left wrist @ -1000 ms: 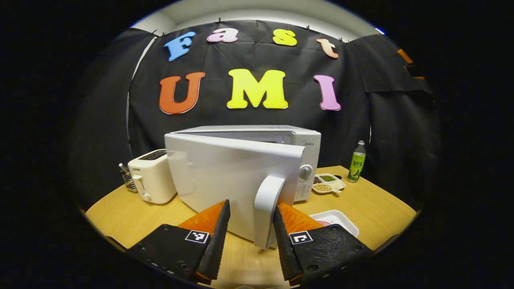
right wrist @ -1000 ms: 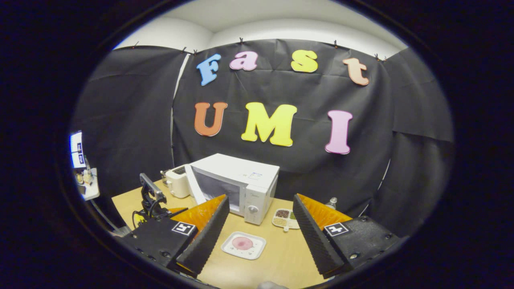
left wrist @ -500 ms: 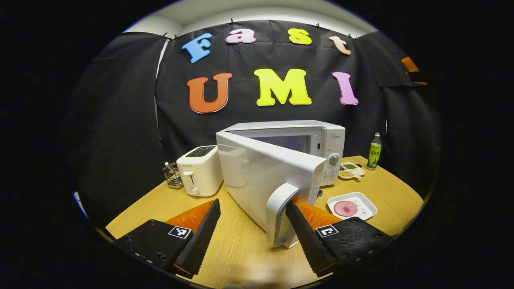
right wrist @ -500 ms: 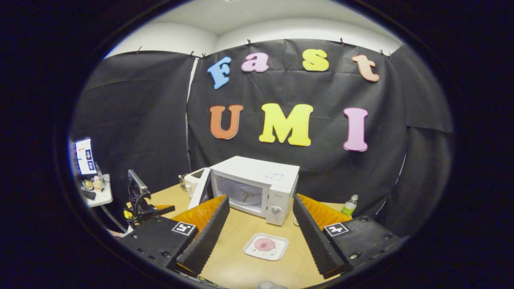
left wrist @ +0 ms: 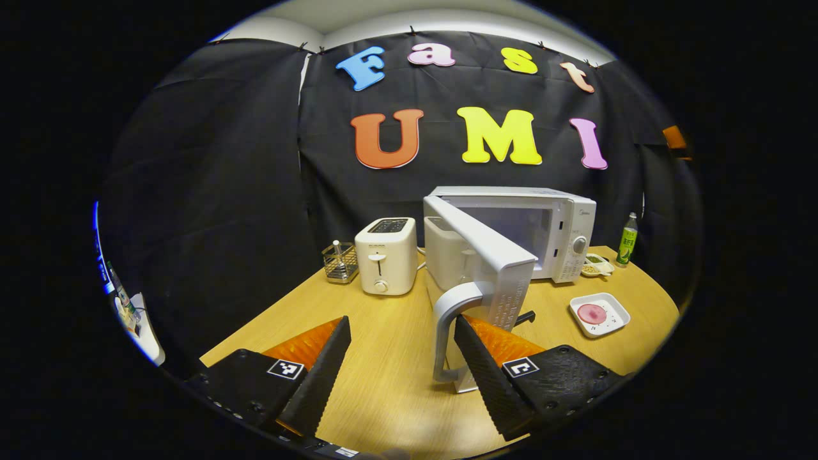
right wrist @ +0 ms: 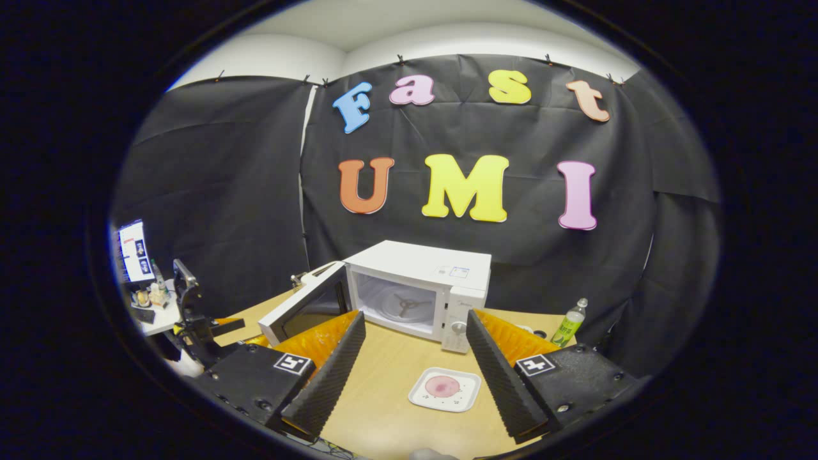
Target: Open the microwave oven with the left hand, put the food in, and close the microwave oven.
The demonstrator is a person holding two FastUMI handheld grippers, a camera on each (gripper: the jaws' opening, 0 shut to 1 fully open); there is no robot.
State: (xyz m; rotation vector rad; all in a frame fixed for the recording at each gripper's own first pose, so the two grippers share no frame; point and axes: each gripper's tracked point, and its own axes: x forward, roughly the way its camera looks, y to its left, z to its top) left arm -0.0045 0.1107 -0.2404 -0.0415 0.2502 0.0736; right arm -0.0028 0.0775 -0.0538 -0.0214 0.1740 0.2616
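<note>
step: I'm swinging the microwave (left wrist: pixel 562 223) door (left wrist: pixel 489 255) open with my left hand-held gripper (left wrist: pixel 401 364); judging it roughly halfway out.
left hand-held gripper: fingers spread apart, not clamping. Right finger (left wrist: pixel 486 364) is sitting just behind the door handle (left wrist: pixel 450 332), hooking it; left finger is well clear of it.
right hand-held gripper: (right wrist: pixel 414 374) fingers apart, holding nothing, hovering in front of the microwave.
food: pink round piece on a white tray (right wrist: pixel 445 390), on the worktop (left wrist: pixel 383 370) just in front of the microwave's control panel, between my right fingers in the right gripper view.
microwave cavity: open and bare apart from the turntable support (right wrist: pixel 402 305).
other items: toaster (left wrist: pixel 385 255) beside the microwave on the hinge side; green bottle (left wrist: pixel 628 239) on the far side.
how to do it well: I'm aiming to follow the door's arc around the hinge, not pull straight, so the hooked finger isn't slipping off the handle.
risk: likely dragging the whole microwave if I pull too hard.
next: probably opening the door wide enough for the tray to pass.
</note>
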